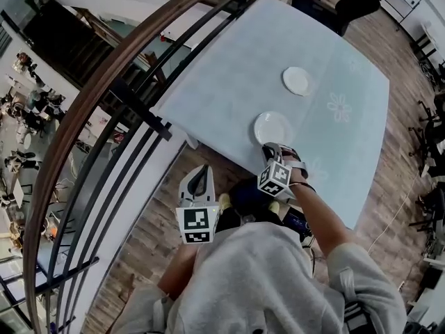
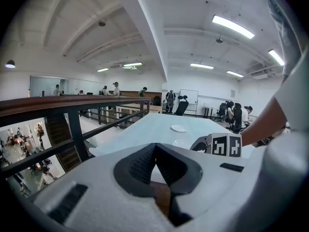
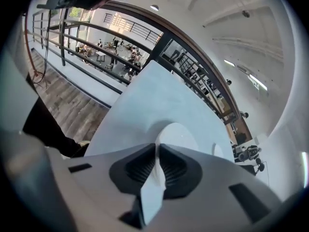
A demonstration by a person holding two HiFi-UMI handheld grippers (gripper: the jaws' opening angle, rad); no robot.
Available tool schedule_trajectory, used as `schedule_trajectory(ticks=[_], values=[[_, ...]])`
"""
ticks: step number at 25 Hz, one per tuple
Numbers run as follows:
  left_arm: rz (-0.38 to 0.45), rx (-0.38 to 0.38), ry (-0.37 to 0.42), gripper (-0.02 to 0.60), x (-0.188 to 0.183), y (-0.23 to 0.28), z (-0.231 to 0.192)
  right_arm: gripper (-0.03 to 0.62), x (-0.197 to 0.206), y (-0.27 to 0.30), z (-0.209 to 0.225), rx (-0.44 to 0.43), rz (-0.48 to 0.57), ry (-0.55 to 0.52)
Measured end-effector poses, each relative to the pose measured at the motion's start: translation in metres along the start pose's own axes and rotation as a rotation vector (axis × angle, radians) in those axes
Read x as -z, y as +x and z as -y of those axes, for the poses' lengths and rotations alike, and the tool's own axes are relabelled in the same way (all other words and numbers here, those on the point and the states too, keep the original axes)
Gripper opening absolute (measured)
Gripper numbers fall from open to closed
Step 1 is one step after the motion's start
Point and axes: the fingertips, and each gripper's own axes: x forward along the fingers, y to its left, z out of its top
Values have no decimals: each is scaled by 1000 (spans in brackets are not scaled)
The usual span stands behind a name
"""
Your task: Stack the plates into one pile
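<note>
Two white plates lie apart on the pale blue table: a far plate and a near plate. My right gripper hangs over the table's near edge, its tips at the near plate's closest rim. In the right gripper view, the right gripper has its jaws together with nothing between them, and the near plate lies just beyond. My left gripper is off the table, over the wood floor. Its jaws meet at the tips, empty. Both plates show ahead of it.
A dark railing with a curved wooden handrail runs along the table's left side, with a drop to a lower floor beyond it. Office chairs stand at the table's far end. Wood floor lies between me and the table.
</note>
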Motion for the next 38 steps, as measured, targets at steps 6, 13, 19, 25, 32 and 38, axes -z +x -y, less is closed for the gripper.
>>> schedule_trajectory(ticks=[6,13,19,25,32,38], values=[[6,-10,4,18,-2,0,-4,34,2,11,0,-51,-5,75],[3,30,10,18,2,5,4,103,0,0,1,-96,12,236],[5,95,30,18,1,15,11,110,-8,-34,30,-8,105,411],[38,139,50,18,-8,37,21,110,4,-86,92,134,315,717],[127,172,33,18,-22,63,27,109,44,-142,144,249,490,1026],[143,176,7,20,-19,101,25,110,71,-149,147,284,456,1036]])
